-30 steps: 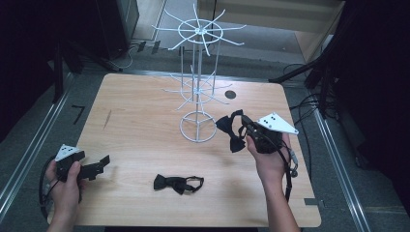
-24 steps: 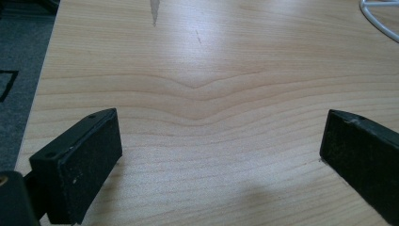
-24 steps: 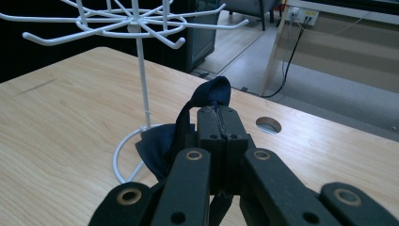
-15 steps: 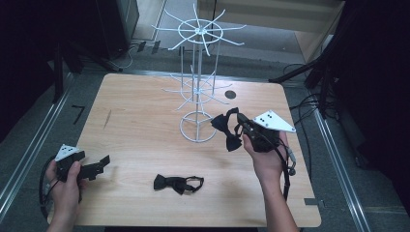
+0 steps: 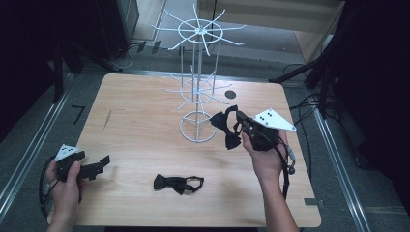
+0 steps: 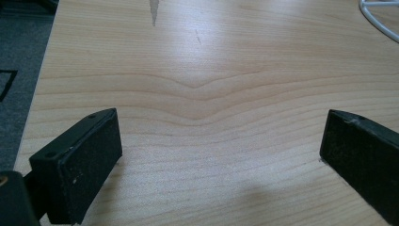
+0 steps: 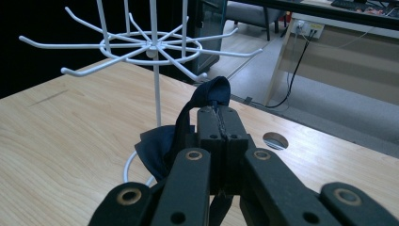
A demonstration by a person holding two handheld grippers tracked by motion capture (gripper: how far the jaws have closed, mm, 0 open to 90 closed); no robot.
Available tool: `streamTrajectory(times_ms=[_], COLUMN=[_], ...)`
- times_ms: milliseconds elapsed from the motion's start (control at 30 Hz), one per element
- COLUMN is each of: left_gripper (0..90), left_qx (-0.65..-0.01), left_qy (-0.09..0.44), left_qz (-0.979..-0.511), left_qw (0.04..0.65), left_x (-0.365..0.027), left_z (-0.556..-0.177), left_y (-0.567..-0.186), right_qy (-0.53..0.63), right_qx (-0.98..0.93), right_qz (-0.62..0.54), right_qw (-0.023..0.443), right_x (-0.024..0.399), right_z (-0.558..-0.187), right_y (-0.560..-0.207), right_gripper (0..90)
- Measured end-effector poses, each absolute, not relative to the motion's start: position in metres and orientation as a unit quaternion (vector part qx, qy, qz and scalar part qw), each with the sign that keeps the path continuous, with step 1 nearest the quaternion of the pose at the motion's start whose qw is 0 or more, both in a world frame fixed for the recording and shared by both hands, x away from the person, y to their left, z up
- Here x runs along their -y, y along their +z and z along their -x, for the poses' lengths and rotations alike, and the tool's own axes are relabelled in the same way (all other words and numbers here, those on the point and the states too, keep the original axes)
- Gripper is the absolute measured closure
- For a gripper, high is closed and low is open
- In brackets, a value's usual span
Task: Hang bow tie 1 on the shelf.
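Bow tie carried slightly closer to the rack.
Right gripper (image 5: 238,117) clamps the bow tie (image 5: 226,128) strap, loop up for a hook (image 7: 200,75) just ahead; left gripper (image 5: 99,164) gapes wide, empty.

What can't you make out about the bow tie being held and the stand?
- Held bow tie: in the right gripper view the shut right tool covers most of it; strap clasp not visible.
- Wire stand: hook tips too thin in the high view to tell if the strap touches one.
- Stand base: cut off at the left gripper view's corner.
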State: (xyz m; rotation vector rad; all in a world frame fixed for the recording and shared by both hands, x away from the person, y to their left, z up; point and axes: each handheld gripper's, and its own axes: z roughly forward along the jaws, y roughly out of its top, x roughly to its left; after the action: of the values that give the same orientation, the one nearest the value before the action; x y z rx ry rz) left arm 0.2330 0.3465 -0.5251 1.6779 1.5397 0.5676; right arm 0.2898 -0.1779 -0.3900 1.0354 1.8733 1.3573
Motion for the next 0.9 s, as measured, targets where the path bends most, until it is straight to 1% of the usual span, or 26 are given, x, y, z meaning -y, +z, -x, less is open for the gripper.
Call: streamTrajectory(times_ms=[633,900], left_gripper=[0.0,0.0], left_qx=[-0.607,-0.606], left_qy=[0.22,0.22], left_qz=[-0.656,-0.658], left_qw=[0.391,0.389], left_x=[-0.347,-0.347], left_z=[-0.233,-0.233], left_y=[-0.525,-0.525], right_qy=[0.517,0.52], right_qx=[-0.702,-0.701], right_qz=[-0.379,-0.38], right_qw=[0.311,0.306], right_x=[0.17,0.169], right_z=[-0.295,-0.302], right_y=[-0.372,-0.37], right_gripper=[90.0,90.0])
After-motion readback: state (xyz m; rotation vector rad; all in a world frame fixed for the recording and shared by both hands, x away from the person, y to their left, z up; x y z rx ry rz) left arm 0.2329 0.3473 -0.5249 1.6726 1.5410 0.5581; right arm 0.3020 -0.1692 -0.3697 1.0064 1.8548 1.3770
